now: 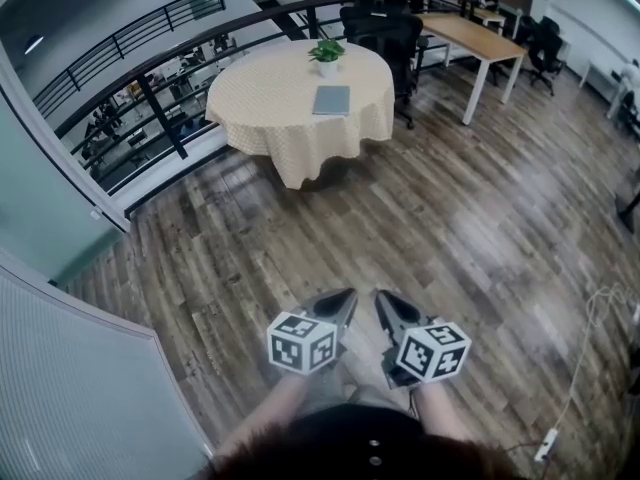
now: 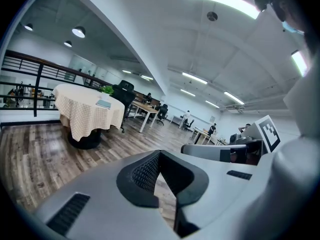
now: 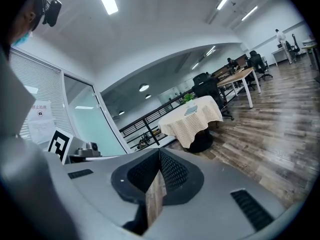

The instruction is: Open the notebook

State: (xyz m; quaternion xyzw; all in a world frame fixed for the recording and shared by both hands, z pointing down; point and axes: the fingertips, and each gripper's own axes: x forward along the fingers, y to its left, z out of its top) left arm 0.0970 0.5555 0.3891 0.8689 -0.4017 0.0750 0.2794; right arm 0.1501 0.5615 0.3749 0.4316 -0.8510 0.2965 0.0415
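a wooden plank floor fills most of the head view, with a dark curved railing along its far left edge. beyond the open floor stands a round table draped in a pale checked cloth that hangs well down its sides. behind it are a long wooden desk on white legs and a black office chair.

low in the view, close to the person's body and well apart from the table, are the two grippers side by side. the left gripper is clenched, its jaw tips together with nothing between them. the right gripper is the same, tips meeting and empty.

the notebook, grey-blue and closed, lies flat on the table's near right part. a small potted plant in a white pot stands just behind it.
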